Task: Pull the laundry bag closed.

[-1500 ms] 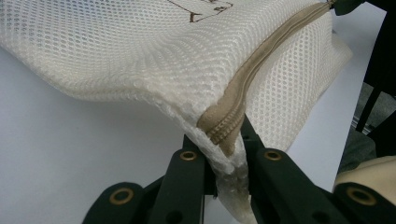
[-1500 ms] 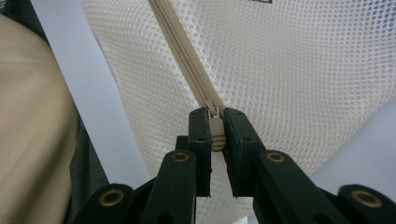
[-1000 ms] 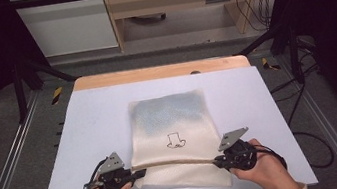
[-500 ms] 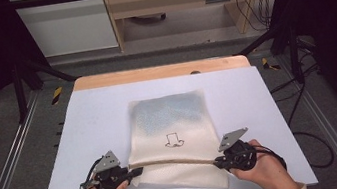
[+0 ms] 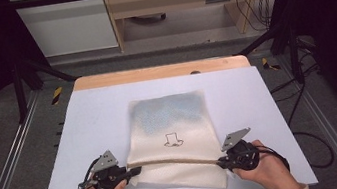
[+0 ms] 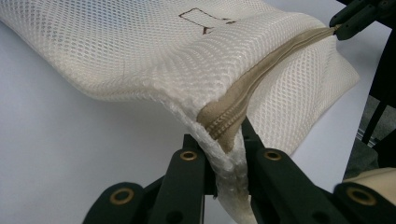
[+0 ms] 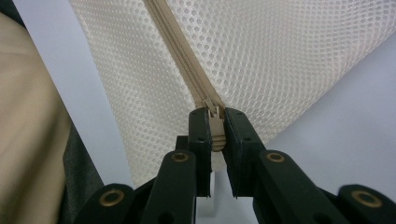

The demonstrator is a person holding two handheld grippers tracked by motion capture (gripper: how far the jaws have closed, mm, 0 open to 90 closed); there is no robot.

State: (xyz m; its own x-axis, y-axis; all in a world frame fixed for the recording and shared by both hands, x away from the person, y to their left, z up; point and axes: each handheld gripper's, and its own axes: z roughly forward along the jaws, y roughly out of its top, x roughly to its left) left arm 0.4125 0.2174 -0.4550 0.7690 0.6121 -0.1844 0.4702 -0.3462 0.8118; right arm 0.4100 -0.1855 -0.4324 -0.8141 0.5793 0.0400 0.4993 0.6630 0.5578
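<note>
On the pale grey tabletop (image 5: 84, 117) lies one cream mesh zip bag (image 5: 173, 139), near the person's edge. Two black grippers work it from either side, each held low and level in a hand. One, the left gripper (image 5: 135, 171), is clamped on the bag's corner fabric at the tan zipper's (image 5: 176, 160) end. Opposite, the right gripper (image 5: 221, 161) pinches the zipper pull (image 7: 215, 125).

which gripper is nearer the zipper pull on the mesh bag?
Right. The right gripper has the zipper pull clamped between its fingers. The left gripper pinches the mesh bag at the zipper's far end.
</note>
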